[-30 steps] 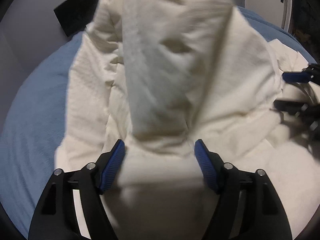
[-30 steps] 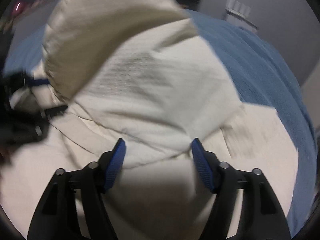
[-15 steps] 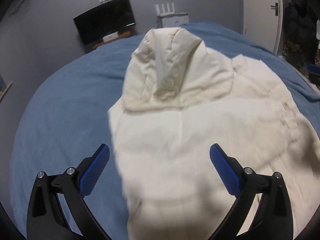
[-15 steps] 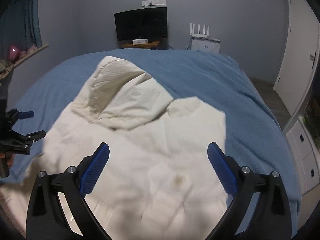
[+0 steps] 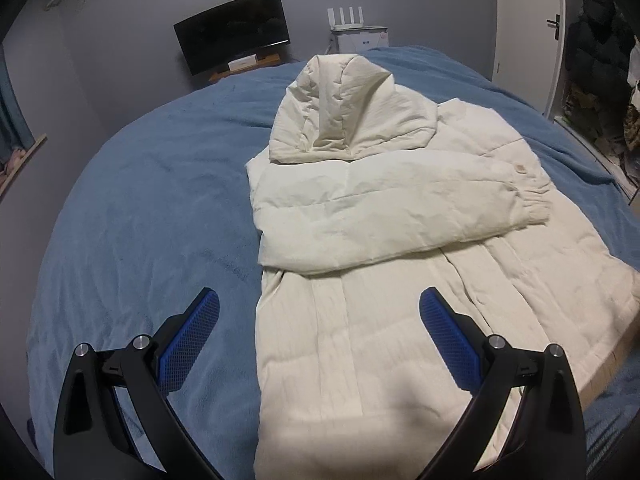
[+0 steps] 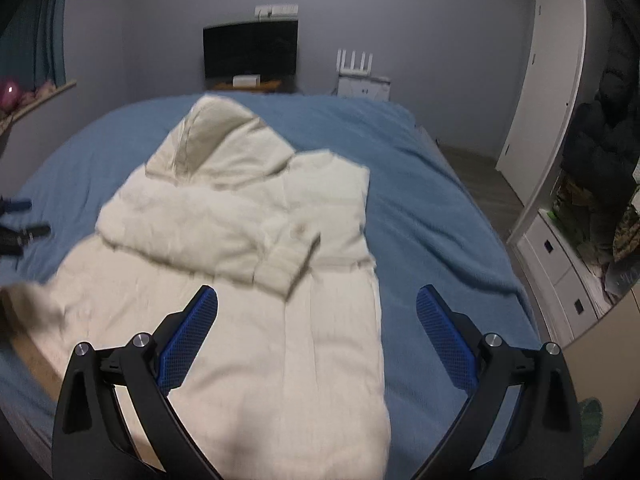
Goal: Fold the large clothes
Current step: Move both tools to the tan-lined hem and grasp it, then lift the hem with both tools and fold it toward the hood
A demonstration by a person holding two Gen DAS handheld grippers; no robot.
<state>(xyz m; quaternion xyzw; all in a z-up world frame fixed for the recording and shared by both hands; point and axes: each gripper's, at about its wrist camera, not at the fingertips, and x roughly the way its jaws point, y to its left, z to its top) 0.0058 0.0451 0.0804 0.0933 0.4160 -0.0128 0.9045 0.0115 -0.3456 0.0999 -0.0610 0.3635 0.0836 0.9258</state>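
A blue bedspread [image 5: 132, 216] covers the bed, and beyond it — against the grey wall — a dark monitor [image 5: 232, 42] stands beside a white router [image 5: 347, 19] with 4 antennas, a white door [image 5: 526, 28] further right.

A hooded jacket [image 5: 400, 320] lies flat on a bed [image 5: 140, 220], hood [image 5: 348, 108] toward the far end. One sleeve [image 5: 392, 212] is folded across its chest, just below the hood. Beyond the bed, a monitor [image 5: 234, 42] stands against the far wall, a router [image 5: 348, 20] to its right, and a door [image 5: 528, 28] further right.
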